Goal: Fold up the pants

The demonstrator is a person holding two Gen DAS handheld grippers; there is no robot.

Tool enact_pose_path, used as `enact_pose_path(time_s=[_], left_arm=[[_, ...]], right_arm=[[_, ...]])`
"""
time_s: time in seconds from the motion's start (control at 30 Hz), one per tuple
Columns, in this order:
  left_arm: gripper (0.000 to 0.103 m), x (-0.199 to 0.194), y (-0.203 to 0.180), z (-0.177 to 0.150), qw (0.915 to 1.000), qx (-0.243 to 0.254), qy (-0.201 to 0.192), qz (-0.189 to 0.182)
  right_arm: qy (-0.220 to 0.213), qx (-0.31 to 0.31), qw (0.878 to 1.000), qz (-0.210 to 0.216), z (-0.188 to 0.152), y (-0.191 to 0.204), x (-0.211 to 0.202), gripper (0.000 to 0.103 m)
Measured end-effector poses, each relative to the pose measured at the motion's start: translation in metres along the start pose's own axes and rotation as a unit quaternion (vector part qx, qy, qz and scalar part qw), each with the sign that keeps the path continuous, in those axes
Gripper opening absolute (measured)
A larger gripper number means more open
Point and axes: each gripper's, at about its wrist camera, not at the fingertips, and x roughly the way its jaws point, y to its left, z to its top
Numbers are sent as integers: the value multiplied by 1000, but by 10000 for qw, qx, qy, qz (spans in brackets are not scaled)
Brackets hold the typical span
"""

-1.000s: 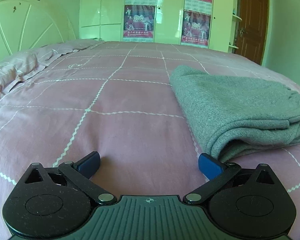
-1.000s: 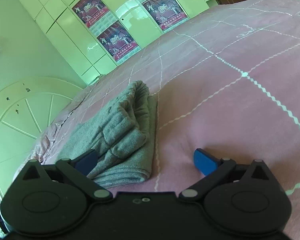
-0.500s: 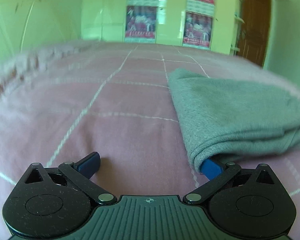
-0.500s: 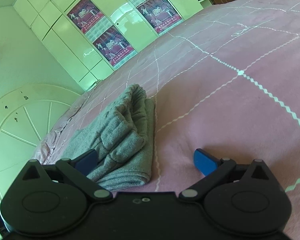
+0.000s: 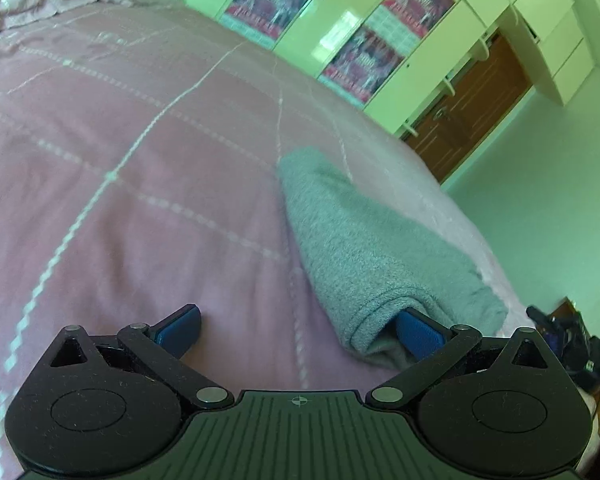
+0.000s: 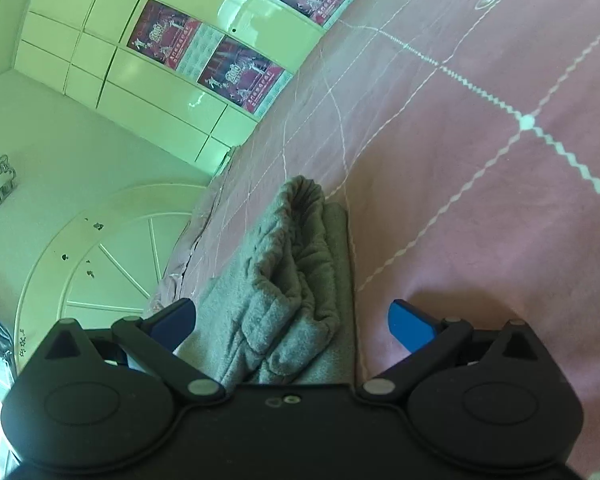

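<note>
The grey pants [image 5: 372, 248] lie folded in a thick bundle on the pink bedspread [image 5: 140, 184]. My left gripper [image 5: 296, 328] is open; its right blue finger is tucked into the near fold of the bundle, its left finger rests on the bedspread. In the right wrist view the pants [image 6: 292, 280] lie between the open fingers of my right gripper [image 6: 292, 320], the waistband end bunched on top. Neither gripper pinches the cloth.
The bed's right edge [image 5: 484, 248] drops off just past the pants. A white round headboard [image 6: 100, 264] stands at the bed's end. White wardrobes with posters [image 5: 340, 32] and a brown door [image 5: 476, 108] stand beyond the bed.
My left gripper has tilted and slid its right finger into the near fold of the pants. My right gripper has moved over the bundle, which now sits between its fingers.
</note>
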Motion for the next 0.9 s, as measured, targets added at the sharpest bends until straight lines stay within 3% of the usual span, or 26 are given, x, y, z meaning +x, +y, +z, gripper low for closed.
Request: enact_pose_path(time_s=[0.13, 0.27, 0.53, 0.8, 0.9], left_arm=[[103, -19, 26, -1, 9985, -447, -292, 121], [103, 3, 27, 17, 9969, -705, -337, 62], [103, 87, -11, 37, 9985, -505, 217, -28], [103, 114, -22, 46, 9983, -243, 523, 17], [103, 126, -24, 55, 9968, -122, 791, 51]], right_arm=[[94, -62, 9999, -15, -3, -2, 1, 97], [110, -236, 9996, -72, -6, 3, 8, 98], [234, -143, 9996, -89, -1, 7, 16, 98], [621, -339, 9965, -445, 6, 12, 33, 98], [798, -334, 9958, -296, 10, 14, 41, 98]])
